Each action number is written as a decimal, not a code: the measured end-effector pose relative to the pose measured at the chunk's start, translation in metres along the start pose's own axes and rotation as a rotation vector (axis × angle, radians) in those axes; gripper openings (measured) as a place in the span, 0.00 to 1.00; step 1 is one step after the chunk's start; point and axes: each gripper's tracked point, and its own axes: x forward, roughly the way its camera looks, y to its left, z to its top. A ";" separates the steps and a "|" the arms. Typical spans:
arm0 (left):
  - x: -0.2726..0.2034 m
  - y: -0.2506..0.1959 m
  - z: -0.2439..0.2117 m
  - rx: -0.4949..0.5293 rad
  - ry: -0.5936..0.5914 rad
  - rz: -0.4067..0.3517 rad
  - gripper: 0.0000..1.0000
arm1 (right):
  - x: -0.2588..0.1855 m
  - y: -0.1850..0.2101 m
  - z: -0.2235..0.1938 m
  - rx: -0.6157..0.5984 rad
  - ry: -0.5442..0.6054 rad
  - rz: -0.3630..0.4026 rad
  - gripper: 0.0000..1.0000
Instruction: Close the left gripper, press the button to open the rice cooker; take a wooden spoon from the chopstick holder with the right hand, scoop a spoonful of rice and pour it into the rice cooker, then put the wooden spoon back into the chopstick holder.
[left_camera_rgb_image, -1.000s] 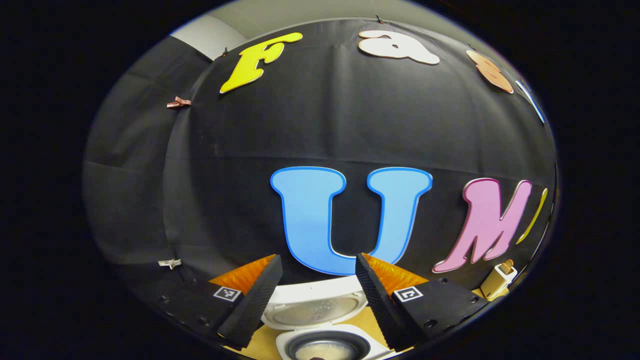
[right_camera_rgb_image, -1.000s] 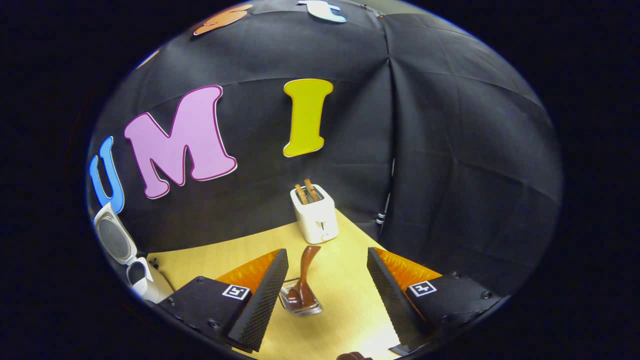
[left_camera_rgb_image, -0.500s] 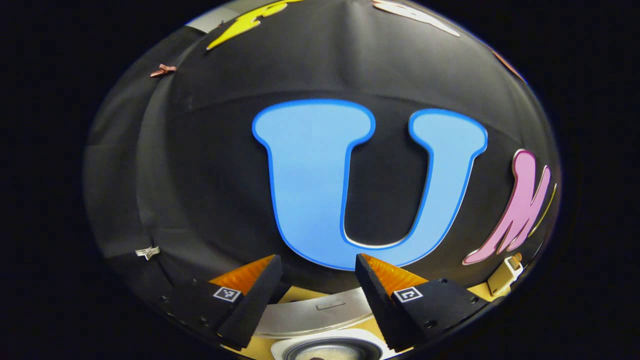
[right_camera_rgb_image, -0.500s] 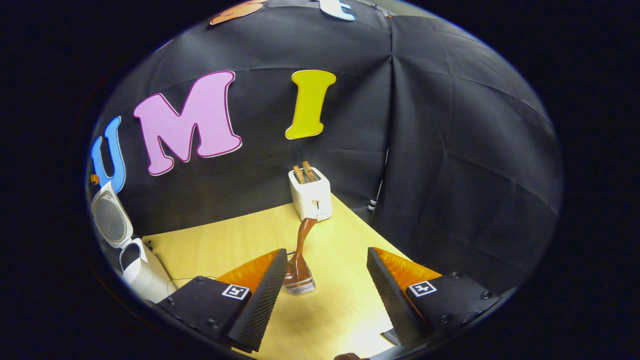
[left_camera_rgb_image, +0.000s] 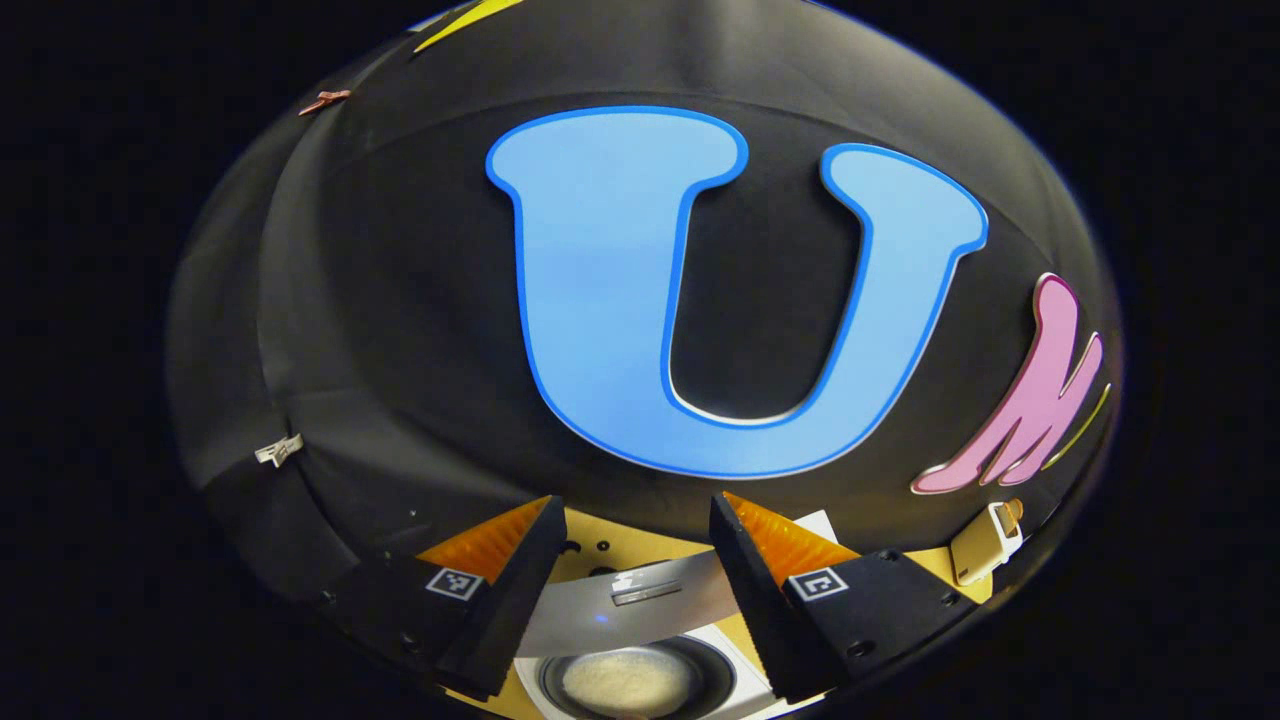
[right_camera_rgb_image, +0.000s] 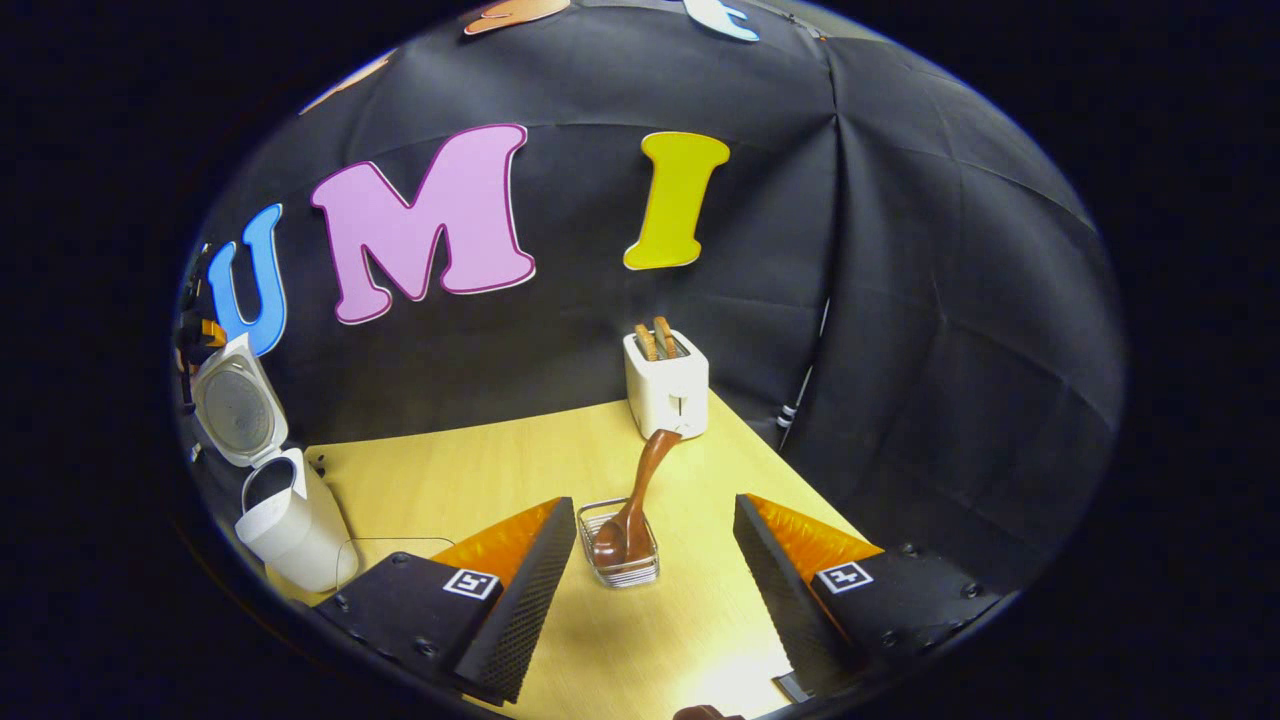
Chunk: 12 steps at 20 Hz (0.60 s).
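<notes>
A: Left gripper up high over the rice cooker, fingers spread wide, nothing between them. Lid's up, rice sitting in the pot below.

B: Right gripper also spread apart and holding nothing. Beyond it, the wooden spoon leans in the wire chopstick holder, mid-table.

A: Cooker from that view?

B: Rice cooker at the table's left edge, lid upright. Toaster at the far edge by the cloth wall.

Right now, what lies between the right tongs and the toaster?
In the right gripper view, the wire chopstick holder with the wooden spoon leaning in it stands between the open right tongs and the toaster.
</notes>
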 end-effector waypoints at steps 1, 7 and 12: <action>-0.006 -0.003 -0.006 -0.003 0.009 0.003 0.95 | 0.003 0.004 -0.004 0.010 0.007 0.015 0.99; -0.050 -0.023 -0.064 -0.037 0.086 0.033 0.96 | 0.020 0.022 -0.027 0.000 0.074 0.109 0.99; -0.077 -0.037 -0.136 -0.051 0.150 0.063 0.97 | 0.028 0.035 -0.052 -0.030 0.134 0.203 0.99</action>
